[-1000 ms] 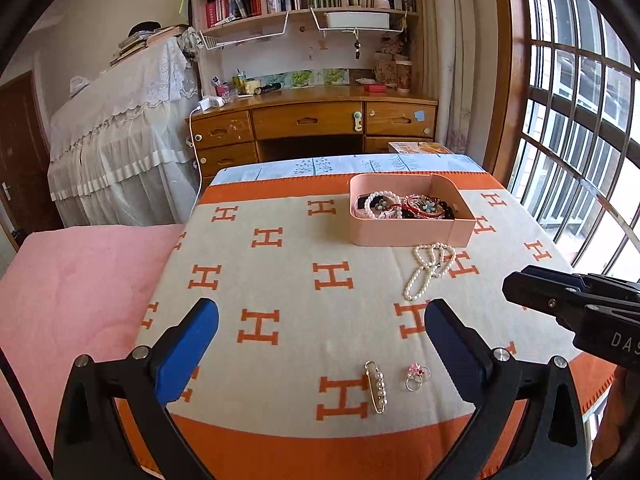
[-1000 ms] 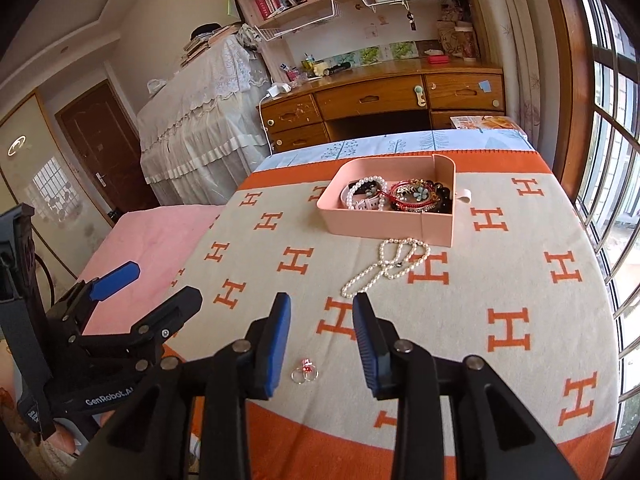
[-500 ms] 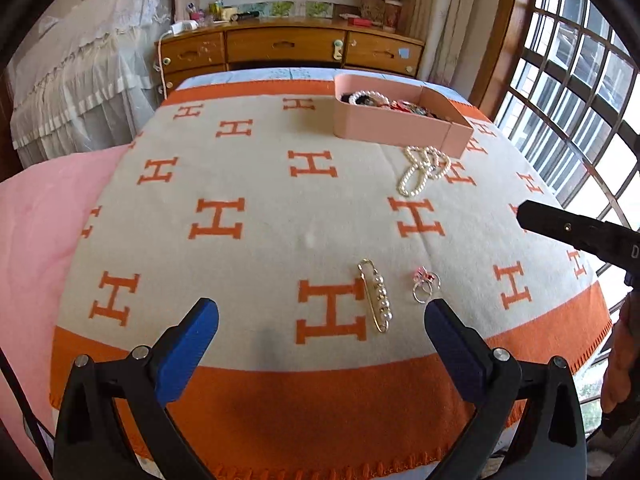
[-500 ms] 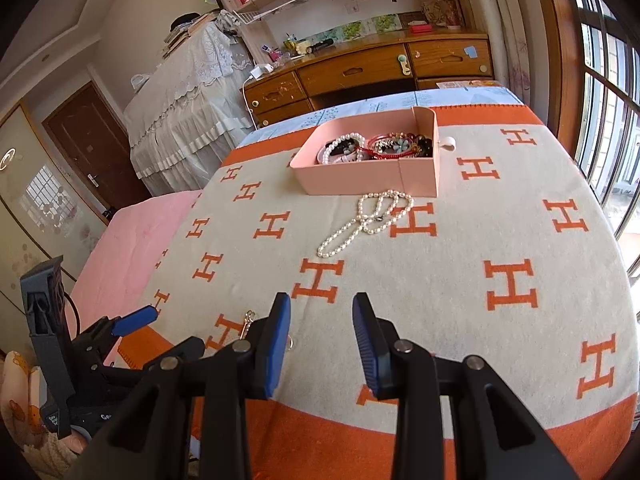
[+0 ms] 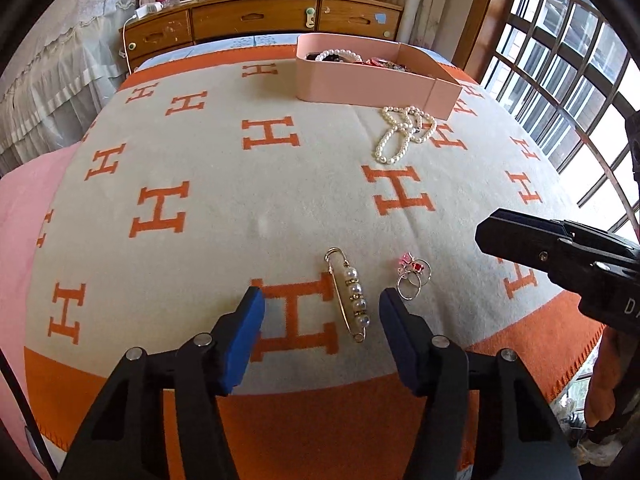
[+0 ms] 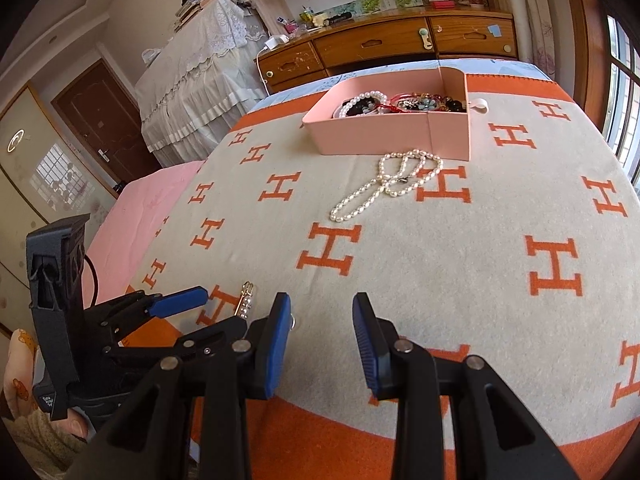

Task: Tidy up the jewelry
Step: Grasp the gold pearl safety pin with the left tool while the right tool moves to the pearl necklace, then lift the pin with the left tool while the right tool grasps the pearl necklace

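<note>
A gold pearl pin [image 5: 351, 294] lies on the orange-and-cream blanket, between my left gripper's [image 5: 321, 304] open blue fingers, nearer the right one. Two rings with pink stones [image 5: 412, 274] lie just right of it. A pearl necklace [image 5: 404, 132] lies in front of the pink jewelry box [image 5: 372, 80], which holds bracelets and beads. In the right wrist view my right gripper [image 6: 321, 312] is open and empty above the blanket; the pin [image 6: 246, 304] shows to its left, the necklace [image 6: 386, 184] and box [image 6: 392, 132] farther ahead.
The blanket-covered table [image 5: 240, 184] ends in an orange border close to me. A pink surface [image 6: 140, 216] lies to the left. A wooden desk [image 5: 260, 20] and a draped piano stand behind; windows [image 5: 560, 60] are on the right.
My left gripper has come down and forward to the pin and its fingers have narrowed around it. My right gripper has moved lower and closer to the blanket.
</note>
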A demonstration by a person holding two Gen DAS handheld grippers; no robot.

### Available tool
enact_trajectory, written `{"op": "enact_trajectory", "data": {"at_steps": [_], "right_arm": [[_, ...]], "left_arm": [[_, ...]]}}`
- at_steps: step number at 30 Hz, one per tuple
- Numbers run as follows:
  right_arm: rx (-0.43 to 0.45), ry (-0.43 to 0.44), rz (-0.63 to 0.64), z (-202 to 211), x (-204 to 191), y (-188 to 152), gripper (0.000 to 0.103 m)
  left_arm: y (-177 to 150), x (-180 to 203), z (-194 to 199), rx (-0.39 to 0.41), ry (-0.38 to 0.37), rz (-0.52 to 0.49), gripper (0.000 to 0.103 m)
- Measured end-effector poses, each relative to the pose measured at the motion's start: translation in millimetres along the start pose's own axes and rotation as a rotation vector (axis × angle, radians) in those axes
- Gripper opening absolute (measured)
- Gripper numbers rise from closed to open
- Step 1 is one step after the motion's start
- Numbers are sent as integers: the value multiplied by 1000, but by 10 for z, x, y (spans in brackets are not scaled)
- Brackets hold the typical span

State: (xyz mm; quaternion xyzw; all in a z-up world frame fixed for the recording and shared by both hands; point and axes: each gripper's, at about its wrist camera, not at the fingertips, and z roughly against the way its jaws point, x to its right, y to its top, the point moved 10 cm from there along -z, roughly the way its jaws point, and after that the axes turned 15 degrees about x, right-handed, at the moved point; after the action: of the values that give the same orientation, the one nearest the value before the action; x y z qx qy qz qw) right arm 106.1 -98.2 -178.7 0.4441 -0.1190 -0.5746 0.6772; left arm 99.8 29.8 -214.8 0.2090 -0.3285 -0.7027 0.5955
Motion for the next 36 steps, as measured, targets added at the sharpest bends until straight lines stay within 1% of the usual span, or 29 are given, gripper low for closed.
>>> {"op": "enact_trajectory", "data": {"at_steps": [2,4,5,6,7,12,16,21,27,32,34,36], "right_arm": [[-7,10,11,-20,-29,-24,33],[-15,15,26,-33,-56,-52,33],[-18,21,33,-37,-68,-70,33],[-22,27,42,-40,-79,-92,33],[-29,31,53,-48,-96,-113,33],[-57,46,93,-104,-179,-175,33],[-46,34,88,-125,-164,-121,33],[-30,-46,60,-221,57,63,33],[-72,-159,10,-526,377,279,33],[-61,-207,-52,-732,511,489,33],[-49,-237,-35,-831,515,562,33],[-30,-269,30,-933,493,623,33]], "left_arm": [[9,32,-28,-1,14,-28,54],[22,40,-35,7,49,-64,41],[35,49,-29,9,39,-60,17],[42,36,-26,10,41,-56,9],[45,5,-21,11,50,-51,6],[49,-199,24,22,63,25,5],[72,-303,85,48,62,57,5],[140,-298,152,87,41,54,5],[159,-352,149,101,29,74,5],[176,-437,145,107,28,95,5],[176,-456,131,105,24,102,5],[169,-481,124,103,20,108,5]]}}
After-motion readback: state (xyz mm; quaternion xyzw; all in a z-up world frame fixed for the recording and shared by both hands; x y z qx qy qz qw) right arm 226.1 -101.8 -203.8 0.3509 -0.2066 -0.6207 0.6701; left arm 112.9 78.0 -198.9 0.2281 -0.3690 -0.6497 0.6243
